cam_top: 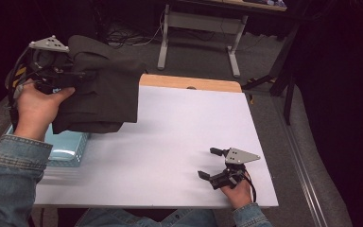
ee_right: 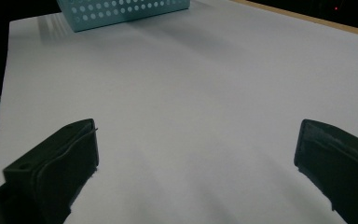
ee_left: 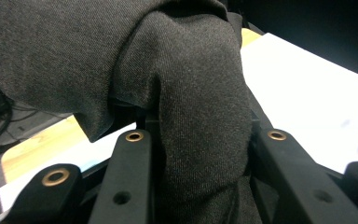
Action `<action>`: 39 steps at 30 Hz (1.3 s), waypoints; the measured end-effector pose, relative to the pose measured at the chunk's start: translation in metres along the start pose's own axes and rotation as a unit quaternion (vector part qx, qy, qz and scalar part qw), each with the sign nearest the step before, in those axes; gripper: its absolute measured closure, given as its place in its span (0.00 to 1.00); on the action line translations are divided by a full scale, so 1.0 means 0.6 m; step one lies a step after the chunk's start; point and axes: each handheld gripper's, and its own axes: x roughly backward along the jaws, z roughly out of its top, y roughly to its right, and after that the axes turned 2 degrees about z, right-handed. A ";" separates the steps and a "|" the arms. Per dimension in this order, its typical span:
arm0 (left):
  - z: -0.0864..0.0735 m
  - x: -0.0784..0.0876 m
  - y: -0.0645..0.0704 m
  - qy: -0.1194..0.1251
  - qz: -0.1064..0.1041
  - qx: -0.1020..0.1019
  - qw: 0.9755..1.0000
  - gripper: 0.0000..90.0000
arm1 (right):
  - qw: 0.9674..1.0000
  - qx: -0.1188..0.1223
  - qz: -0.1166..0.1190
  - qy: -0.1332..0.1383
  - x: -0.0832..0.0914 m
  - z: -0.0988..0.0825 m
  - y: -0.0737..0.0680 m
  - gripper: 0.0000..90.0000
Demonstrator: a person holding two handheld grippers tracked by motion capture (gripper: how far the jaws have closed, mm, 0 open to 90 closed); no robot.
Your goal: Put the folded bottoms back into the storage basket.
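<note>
**Dark cloth held up at the left, right tongs idle**

The white table [cam_top: 170, 142] spreads in front of me, with a strip of bare wood along its far edge. Over its left side I hold a bundle of dark grey cloth [cam_top: 101, 90] in the air; it hangs in thick folds above the light blue perforated basket [cam_top: 68, 149] that sits at the table's left edge. My left tongs [cam_top: 78, 75] are clamped on a fold of that cloth, which in the left gripper view is bunched between the two black jaws. My right tongs [cam_top: 212, 163] rest low near the table's front right corner, jaws spread wide apart with only bare white surface between them, well apart from cloth and basket.
</note>
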 end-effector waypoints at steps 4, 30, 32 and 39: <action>-0.004 0.017 -0.009 0.004 0.009 0.002 1.000 0.77 | 1.000 0.000 0.001 -0.001 -0.001 0.000 0.000 0.01; -0.060 0.086 -0.069 -0.015 0.050 0.029 0.998 0.77 | 1.000 -0.002 0.003 -0.001 -0.002 0.000 0.000 0.00; -0.063 0.088 -0.071 -0.015 0.051 0.029 0.998 0.77 | 1.000 -0.003 0.004 -0.001 -0.002 0.000 0.000 0.00; -0.087 0.104 -0.090 -0.023 0.048 0.044 0.998 0.77 | 1.000 -0.003 0.004 -0.003 -0.003 0.000 0.000 0.00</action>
